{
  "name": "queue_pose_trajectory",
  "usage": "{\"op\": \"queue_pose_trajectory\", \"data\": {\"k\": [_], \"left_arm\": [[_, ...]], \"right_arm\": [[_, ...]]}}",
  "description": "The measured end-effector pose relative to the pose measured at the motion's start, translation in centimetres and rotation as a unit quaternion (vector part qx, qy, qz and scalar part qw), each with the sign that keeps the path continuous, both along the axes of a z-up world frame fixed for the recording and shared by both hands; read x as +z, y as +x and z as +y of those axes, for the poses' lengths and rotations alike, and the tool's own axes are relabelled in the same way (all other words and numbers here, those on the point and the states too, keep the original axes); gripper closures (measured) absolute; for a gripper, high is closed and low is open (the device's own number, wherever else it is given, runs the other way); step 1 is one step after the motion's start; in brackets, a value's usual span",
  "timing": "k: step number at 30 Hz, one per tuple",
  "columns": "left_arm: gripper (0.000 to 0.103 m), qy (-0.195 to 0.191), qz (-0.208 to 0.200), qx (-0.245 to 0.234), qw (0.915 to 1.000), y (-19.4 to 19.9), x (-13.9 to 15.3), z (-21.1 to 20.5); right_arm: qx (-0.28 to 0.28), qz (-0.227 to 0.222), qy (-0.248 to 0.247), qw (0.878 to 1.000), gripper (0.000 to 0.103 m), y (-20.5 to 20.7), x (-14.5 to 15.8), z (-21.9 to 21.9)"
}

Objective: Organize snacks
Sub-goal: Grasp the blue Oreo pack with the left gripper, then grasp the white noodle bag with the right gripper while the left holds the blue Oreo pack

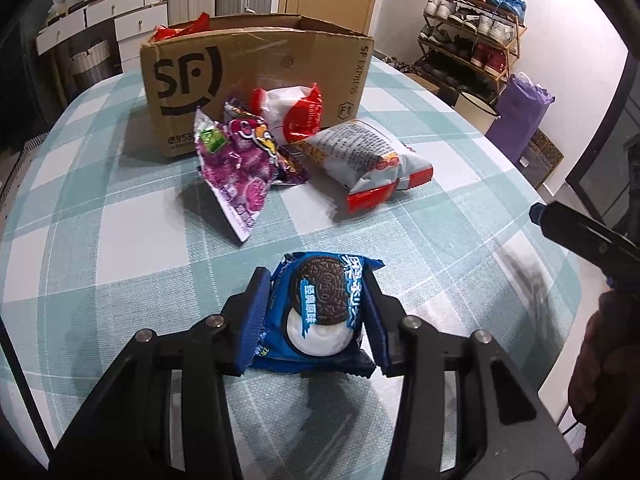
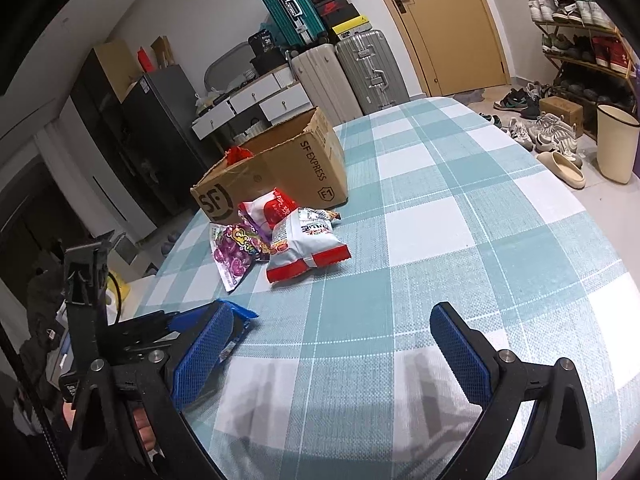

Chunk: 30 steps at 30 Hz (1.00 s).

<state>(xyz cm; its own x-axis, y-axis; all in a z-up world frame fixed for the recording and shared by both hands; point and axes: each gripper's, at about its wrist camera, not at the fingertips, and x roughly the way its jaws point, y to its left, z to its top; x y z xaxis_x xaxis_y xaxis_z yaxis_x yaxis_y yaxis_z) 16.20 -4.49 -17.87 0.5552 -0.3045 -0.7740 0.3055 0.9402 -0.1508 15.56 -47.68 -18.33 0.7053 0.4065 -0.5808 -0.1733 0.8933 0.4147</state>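
**Materials / finishes**

Desk cloth (image 1: pixel 400 216): woven fabric, matt, visible coarse weave, teal-white check.
Oreo pack (image 1: pixel 324 312): glossy plastic film, crinkled, crimped ends.
Purple candy bag (image 1: pixel 236 168), red-and-white snack bag (image 1: pixel 292 116), grey-white chip bag (image 1: pixel 368 156): shiny film, wrinkled.
SF Express box (image 1: pixel 256 68): matt brown corrugated cardboard, creased, strips of clear tape.
Left gripper (image 1: pixel 318 312): matt black plastic, bright metal pins, blue ribbed rubbery pads.
Right gripper (image 2: pixel 332 356): same build, pads (image 2: pixel 460 352) finely textured.
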Motion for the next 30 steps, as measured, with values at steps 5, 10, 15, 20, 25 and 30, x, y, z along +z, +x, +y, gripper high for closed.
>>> {"op": "queue_pose_trajectory", "data": {"k": [5, 10, 15, 20, 25, 30], "left_arm": [[0.061, -0.008, -0.002, 0.001, 1.0, 0.0, 0.3, 1.1], [0.061, -0.018, -0.002, 0.011, 0.9998, 0.1, 0.5, 2.4], [0.061, -0.029, -0.003, 0.019, 0.9994, 0.5, 0.8, 3.6], [0.061, -0.037, -0.002, 0.033, 0.9988, 0.9, 1.0, 4.7], [0.061, -0.044, 0.001, 0.044, 0.9981, 1.5, 0.8, 5.9], [0.061, -0.05, 0.004, 0.053, 0.9973, 1.6, 0.7, 7.0]], "right_arm": [[0.003, 0.008, -0.006, 1.0, 0.002, 1.4, -0.2, 0.3], [0.013, 0.021, -0.014, 1.0, 0.002, 3.1, -0.7, 1.0], [0.022, 0.028, -0.025, 0.999, 0.002, 5.1, -1.1, 1.8], [0.03, 0.039, -0.034, 0.998, 0.002, 7.2, -1.5, 2.6], [0.044, 0.054, -0.041, 0.997, 0.002, 9.8, -2.5, 3.6], [0.053, 0.062, -0.047, 0.996, 0.002, 11.9, -3.1, 4.5]]}}
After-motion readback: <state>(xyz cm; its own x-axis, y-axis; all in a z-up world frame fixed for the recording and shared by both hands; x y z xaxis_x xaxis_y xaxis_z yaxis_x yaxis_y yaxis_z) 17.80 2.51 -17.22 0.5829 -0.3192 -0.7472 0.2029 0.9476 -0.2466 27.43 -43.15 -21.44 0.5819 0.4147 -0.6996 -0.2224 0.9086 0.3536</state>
